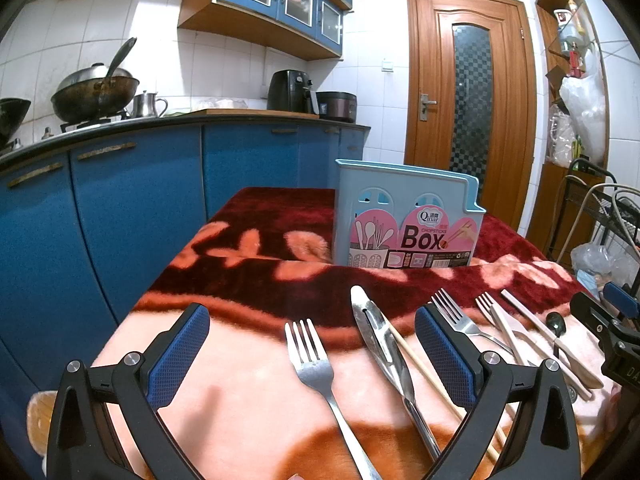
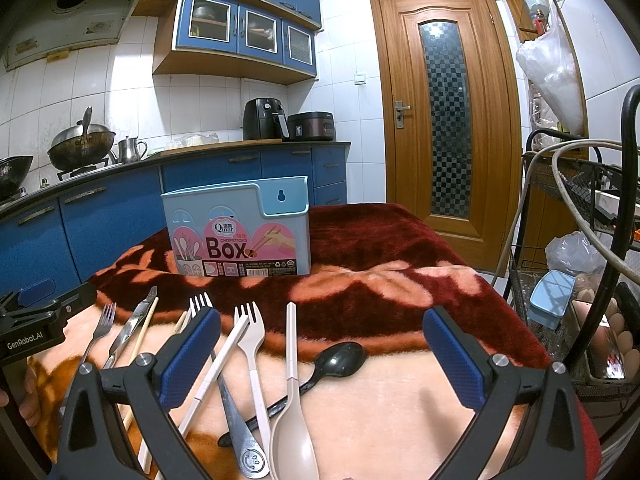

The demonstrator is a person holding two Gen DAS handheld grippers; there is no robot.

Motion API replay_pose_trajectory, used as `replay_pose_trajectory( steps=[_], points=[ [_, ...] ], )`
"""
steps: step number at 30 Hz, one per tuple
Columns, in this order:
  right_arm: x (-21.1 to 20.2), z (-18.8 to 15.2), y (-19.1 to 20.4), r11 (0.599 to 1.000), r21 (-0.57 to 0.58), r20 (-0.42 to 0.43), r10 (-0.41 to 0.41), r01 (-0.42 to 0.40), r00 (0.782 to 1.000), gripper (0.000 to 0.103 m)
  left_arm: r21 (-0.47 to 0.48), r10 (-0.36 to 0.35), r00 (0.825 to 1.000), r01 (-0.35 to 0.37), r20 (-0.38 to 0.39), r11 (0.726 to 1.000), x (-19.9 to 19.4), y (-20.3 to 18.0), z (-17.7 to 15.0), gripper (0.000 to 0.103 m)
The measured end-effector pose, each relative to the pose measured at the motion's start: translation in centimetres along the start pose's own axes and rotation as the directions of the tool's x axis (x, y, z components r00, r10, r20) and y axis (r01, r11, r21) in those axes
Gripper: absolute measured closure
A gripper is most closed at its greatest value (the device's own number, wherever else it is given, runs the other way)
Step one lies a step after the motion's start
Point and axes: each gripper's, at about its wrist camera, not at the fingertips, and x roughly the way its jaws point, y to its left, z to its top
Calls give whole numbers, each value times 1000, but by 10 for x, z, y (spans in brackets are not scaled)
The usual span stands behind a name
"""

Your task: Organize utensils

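A light blue chopsticks box (image 1: pixel 404 216) stands upright on the red and pink blanket (image 1: pixel 248 240); it also shows in the right wrist view (image 2: pixel 240 228). My left gripper (image 1: pixel 312 352) is open above a steel fork (image 1: pixel 316 372), steel tongs (image 1: pixel 384 340) and a wooden chopstick (image 1: pixel 424 372). My right gripper (image 2: pixel 322 356) is open above a black spoon (image 2: pixel 336 360), a beige spoon (image 2: pixel 294 420), a white fork (image 2: pixel 252 340), a white chopstick (image 2: pixel 216 364) and a steel fork (image 2: pixel 236 412). Nothing is held.
Blue kitchen cabinets (image 1: pixel 132 208) with a wok (image 1: pixel 96 88) run along the left. A wooden door (image 2: pixel 448 120) is behind the table. A black wire rack (image 2: pixel 580 280) with bags and a phone stands at the right edge.
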Motion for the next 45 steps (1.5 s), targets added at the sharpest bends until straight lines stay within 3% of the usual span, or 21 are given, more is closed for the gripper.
replay_pose_trajectory(
  steps=[38,45],
  points=[
    [-1,2,0,1000,4,-2,2,-2,1000,0,-1,1,1000,-1,-2,1000,0,0,0,1],
    [7,2,-2,1000,-6,-49,21,-21,999,0,-12,-44,997,44,-57,999,5,4,8,1]
  ],
)
